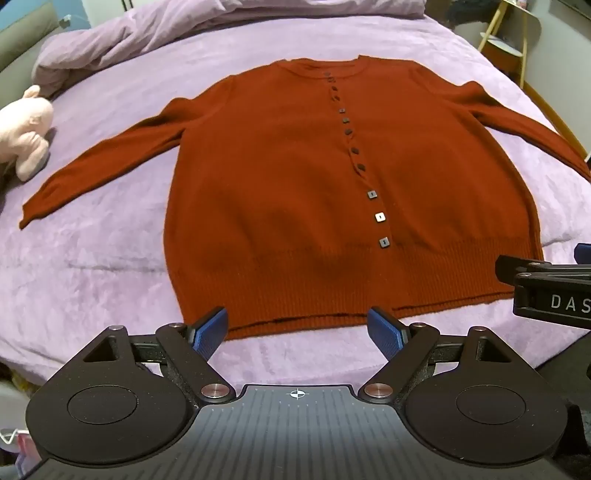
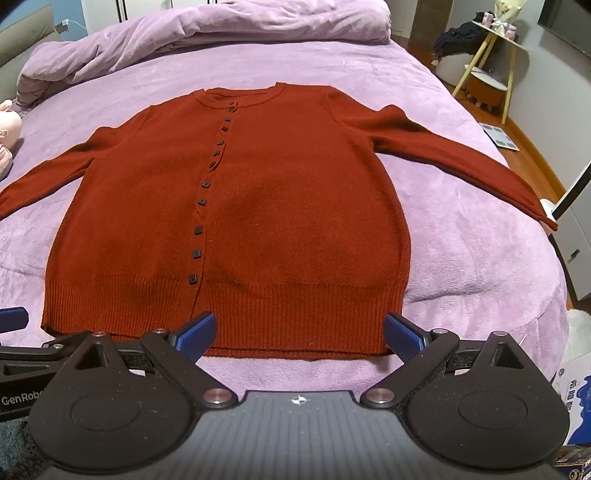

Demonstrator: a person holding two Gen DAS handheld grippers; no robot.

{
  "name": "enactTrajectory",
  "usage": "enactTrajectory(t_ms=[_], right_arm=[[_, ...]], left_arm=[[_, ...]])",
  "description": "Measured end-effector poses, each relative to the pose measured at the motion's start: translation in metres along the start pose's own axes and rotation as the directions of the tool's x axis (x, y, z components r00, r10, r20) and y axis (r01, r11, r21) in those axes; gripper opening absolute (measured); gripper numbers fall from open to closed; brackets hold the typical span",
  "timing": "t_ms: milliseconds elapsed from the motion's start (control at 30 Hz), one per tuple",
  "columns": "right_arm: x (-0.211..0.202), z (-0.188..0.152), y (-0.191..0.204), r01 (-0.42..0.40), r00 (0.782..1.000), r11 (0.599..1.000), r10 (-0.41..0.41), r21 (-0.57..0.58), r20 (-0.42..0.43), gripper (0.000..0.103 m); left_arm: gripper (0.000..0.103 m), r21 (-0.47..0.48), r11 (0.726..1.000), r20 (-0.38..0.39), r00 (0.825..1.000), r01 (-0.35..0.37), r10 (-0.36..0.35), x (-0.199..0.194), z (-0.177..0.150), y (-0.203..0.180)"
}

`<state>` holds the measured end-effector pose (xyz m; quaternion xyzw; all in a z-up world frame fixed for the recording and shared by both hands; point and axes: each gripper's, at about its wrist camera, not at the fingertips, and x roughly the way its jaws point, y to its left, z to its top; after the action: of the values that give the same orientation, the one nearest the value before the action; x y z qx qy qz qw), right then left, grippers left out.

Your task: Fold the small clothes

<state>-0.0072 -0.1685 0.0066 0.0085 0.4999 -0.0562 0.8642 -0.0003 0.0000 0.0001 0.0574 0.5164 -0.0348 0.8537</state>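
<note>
You are working in a bedroom of a home: a wide bed covered with a soft lilac plush sheet [image 2: 461,236] fills both views, and a crumpled lilac duvet [image 2: 221,26] is pushed to its far end. Beside you at the left edge of the bed lies a pale pink plush toy [image 1: 26,129], and on the right a small side table with slim light wooden legs [image 2: 484,48] stands on a wooden floor [image 2: 532,155], with a flat bathroom scale [image 2: 500,138] near it.
</note>
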Motion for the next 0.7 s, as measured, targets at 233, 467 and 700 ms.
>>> enactTrajectory(t_ms=[233, 467, 700], right_arm=[[0.0001, 0.0, -0.0002, 0.0, 1.0, 1.0, 0.0, 0.0, 0.0, 0.097], [0.0004, 0.0005, -0.001, 0.0, 1.0, 1.0, 0.0, 0.001, 0.0, 0.097], [0.0002, 0.0007, -0.001, 0.001, 1.0, 1.0, -0.001, 0.002, 0.001, 0.097]], left_arm=[[0.087, 0.0, 1.0, 0.001, 1.0, -0.004, 0.004, -0.0001, 0.0011, 0.0001], [0.087, 0.0, 1.0, -0.005, 1.0, -0.002, 0.002, 0.0006, 0.0029, -0.0018], [0.087, 0.0, 1.0, -0.001, 1.0, -0.003, 0.003, 0.0026, -0.0008, -0.0012]])
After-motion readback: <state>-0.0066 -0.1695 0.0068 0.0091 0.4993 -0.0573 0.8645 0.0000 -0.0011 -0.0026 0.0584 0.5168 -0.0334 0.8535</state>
